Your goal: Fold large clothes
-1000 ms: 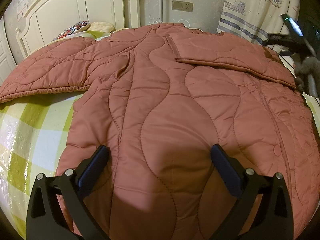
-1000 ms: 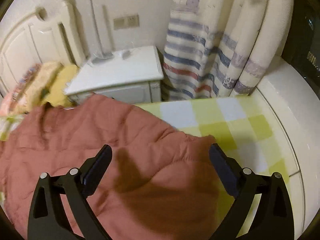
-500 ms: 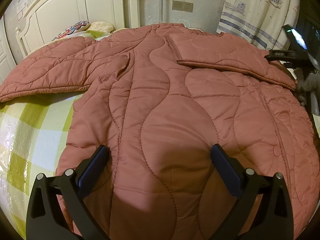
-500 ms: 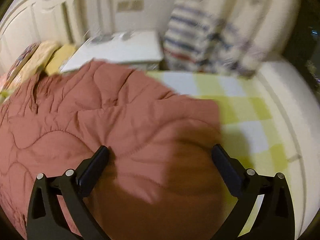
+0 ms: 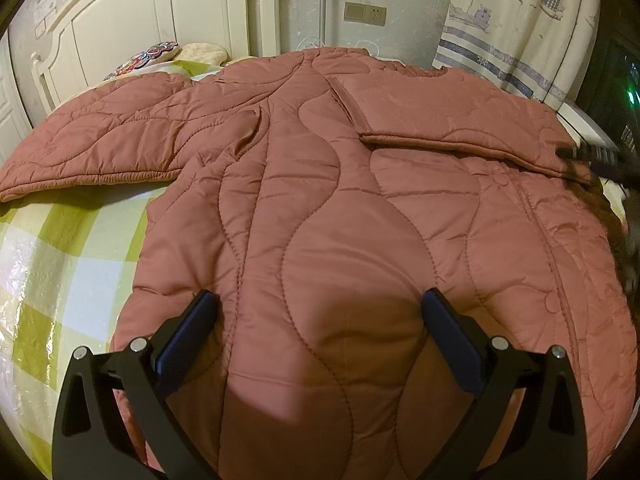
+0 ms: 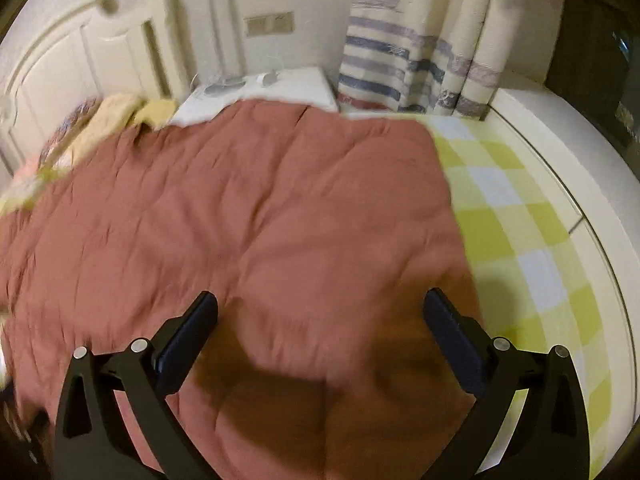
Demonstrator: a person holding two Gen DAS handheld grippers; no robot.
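A large rust-red quilted jacket [image 5: 328, 208] lies spread flat on the bed. Its left sleeve [image 5: 100, 148] stretches out to the left. Its right sleeve [image 5: 452, 120] is folded across the chest. My left gripper [image 5: 318, 320] is open and empty, just above the jacket's lower hem. My right gripper [image 6: 320, 320] is open and empty, above the jacket's right side [image 6: 248, 216]; it shows blurred at the right edge of the left wrist view [image 5: 592, 158].
The bed has a green and white checked sheet [image 5: 52, 252] [image 6: 520, 216]. Pillows [image 5: 160, 54] lie by the white headboard [image 5: 120, 12]. A white nightstand [image 6: 288, 86] and striped curtains [image 6: 420, 60] stand beyond the bed. A white bed frame edge [image 6: 592, 184] runs along the right.
My right gripper has swung down and left from near the nightstand to over the jacket's right side. The left gripper and the jacket have stayed still.
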